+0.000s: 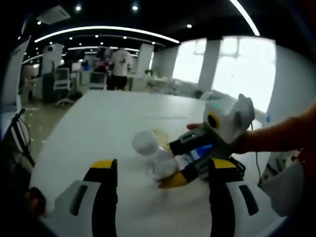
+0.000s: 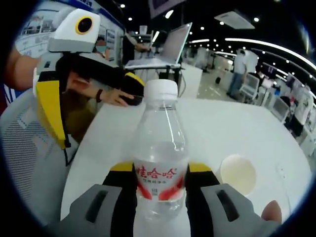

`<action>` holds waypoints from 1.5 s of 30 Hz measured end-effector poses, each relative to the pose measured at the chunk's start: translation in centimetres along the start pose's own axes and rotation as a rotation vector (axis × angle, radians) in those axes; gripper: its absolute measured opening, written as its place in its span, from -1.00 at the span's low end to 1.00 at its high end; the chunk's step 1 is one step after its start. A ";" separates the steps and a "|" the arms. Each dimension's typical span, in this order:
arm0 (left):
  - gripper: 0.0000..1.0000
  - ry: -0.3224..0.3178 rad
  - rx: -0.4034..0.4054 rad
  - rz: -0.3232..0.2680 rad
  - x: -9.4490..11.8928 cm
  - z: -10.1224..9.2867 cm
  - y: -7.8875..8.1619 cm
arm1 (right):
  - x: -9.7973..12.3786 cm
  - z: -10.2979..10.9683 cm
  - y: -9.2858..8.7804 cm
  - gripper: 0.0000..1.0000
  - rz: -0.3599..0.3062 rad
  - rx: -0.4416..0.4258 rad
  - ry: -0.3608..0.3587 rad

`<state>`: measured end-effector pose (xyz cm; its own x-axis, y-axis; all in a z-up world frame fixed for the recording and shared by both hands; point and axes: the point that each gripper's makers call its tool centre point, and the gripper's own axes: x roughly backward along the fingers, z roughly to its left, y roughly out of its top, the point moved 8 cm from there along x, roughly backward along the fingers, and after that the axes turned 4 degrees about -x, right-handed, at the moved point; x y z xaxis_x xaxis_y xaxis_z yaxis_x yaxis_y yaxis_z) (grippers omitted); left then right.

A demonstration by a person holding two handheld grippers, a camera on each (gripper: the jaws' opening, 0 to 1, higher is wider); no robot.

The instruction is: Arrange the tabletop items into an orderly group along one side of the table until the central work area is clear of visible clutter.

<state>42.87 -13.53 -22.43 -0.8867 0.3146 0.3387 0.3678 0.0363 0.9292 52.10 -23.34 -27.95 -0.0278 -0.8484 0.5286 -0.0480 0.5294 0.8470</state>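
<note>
**Water bottle held, table not yet cleared**

A clear water bottle (image 2: 160,158) with a white cap and a red label is held between the jaws of the right gripper (image 2: 160,190), which are closed against its sides at the label. The bottle stands upright on, or just above, the white table (image 2: 237,123); contact with the table cannot be told. In the left gripper view the same bottle (image 1: 150,148) is seen with its cap towards the camera, gripped by the right gripper (image 1: 185,165), near the middle of the table (image 1: 123,118).

Just beside the bottle a pale paper cup (image 2: 238,174) is seen, open side towards the camera, not touched by any jaw.

The left gripper (image 1: 160,173) is held wide and nothing is between its jaws; it hovers over the near part of the table.

The task is judged to be at an early stage: the bottle is taken but not yet placed along a side, and the cup is left in the work area.
</note>
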 end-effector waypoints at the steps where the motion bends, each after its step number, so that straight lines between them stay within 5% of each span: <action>1: 0.42 0.006 0.010 -0.004 -0.1 0.1 0.2 | -0.1 0.0 0.1 -0.27 -0.004 -0.009 -0.004; 26: 0.22 0.020 0.072 0.016 -3.7 1.5 -0.3 | -0.7 0.6 0.9 -0.28 -0.085 -0.173 -0.062; 45: -0.25 -0.001 0.054 0.032 -4.2 1.5 -0.3 | -0.6 1.0 1.3 -0.27 -0.108 -0.213 -0.093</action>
<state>46.92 -13.47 -24.35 -0.8739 0.3178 0.3678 0.4106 0.0776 0.9085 51.08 -22.11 -27.24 -0.1263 -0.8913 0.4355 0.1552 0.4158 0.8961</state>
